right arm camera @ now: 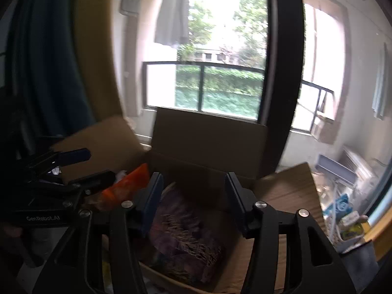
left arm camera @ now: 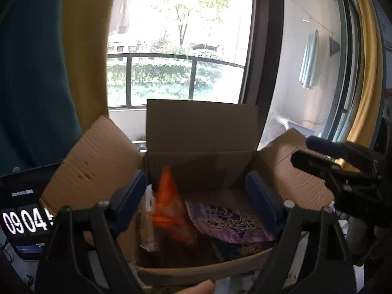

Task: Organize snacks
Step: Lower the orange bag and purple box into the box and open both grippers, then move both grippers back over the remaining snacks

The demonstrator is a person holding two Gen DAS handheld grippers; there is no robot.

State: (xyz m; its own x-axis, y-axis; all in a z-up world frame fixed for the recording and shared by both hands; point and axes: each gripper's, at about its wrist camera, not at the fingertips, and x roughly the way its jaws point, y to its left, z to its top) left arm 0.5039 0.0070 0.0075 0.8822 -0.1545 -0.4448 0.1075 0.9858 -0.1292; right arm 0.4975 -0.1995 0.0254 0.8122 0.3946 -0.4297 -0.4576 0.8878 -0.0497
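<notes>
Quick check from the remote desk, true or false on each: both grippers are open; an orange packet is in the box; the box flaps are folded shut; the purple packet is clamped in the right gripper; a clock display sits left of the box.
1. Both grippers are open. True: the left gripper and the right gripper both stand apart with nothing pressed between the pads.
2. An orange packet is in the box. True.
3. The box flaps are folded shut. False: they stand up and out.
4. The purple packet is clamped in the right gripper. False: it lies in the box.
5. A clock display sits left of the box. True.
</notes>
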